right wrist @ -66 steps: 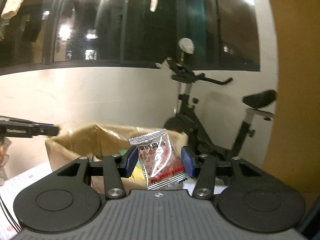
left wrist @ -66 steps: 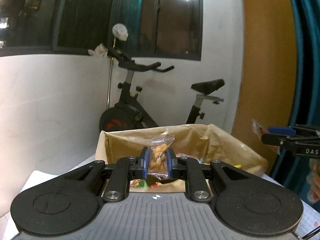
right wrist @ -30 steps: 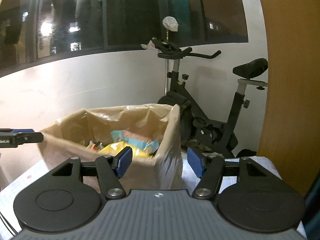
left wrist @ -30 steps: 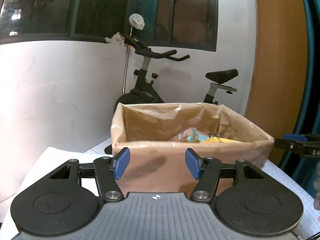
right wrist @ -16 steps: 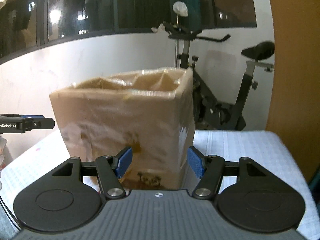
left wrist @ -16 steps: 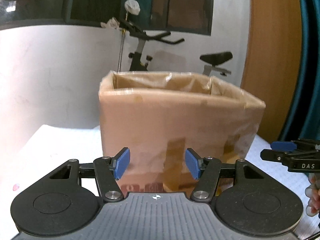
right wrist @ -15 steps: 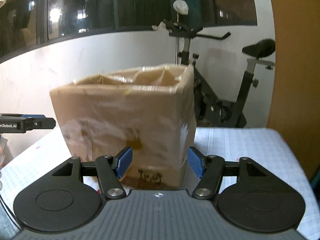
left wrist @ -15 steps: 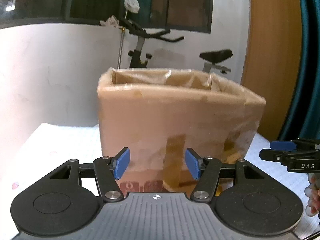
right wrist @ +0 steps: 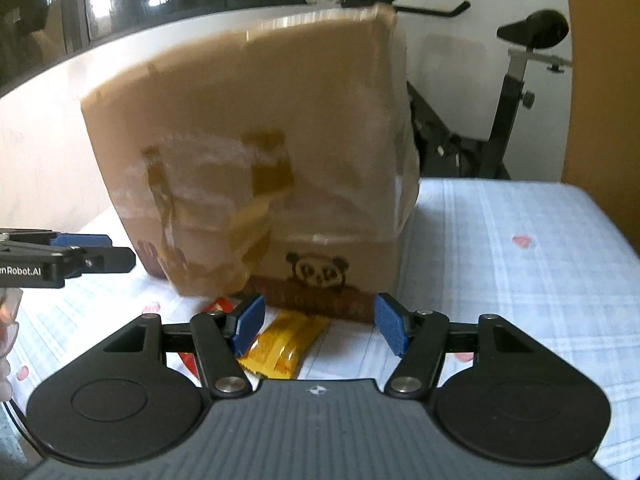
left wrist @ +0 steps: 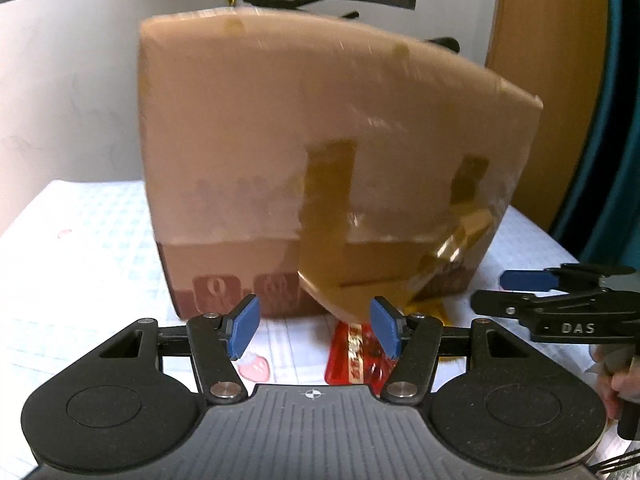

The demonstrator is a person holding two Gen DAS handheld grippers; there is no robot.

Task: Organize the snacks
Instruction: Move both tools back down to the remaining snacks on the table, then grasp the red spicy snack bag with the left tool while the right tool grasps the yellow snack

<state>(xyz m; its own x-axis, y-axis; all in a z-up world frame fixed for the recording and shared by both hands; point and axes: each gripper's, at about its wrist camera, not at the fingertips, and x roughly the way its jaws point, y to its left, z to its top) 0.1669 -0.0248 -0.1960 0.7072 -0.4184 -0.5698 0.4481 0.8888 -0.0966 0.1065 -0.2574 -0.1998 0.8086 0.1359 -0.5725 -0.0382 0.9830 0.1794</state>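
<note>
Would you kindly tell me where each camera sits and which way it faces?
Left wrist: behind the open left gripper, facing the cardboard box and a red packet; right gripper alongside.
Right wrist: behind the open right gripper, facing the box above a yellow packet; left gripper alongside.
Shared: box, checked cloth.

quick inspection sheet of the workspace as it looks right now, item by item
surface: table under a pale checked cloth with small pink marks
job's things: cardboard box, plastic-lined and taped; red snack packet and yellow snack packet lie on the cloth before it
clutter: nothing seen
grippers: left gripper open, empty, above the red packet; right gripper open, empty, above the yellow packet
cables: thin dark cable at lower left of right view
surroundings: exercise bike, dark windows, white wall
</note>
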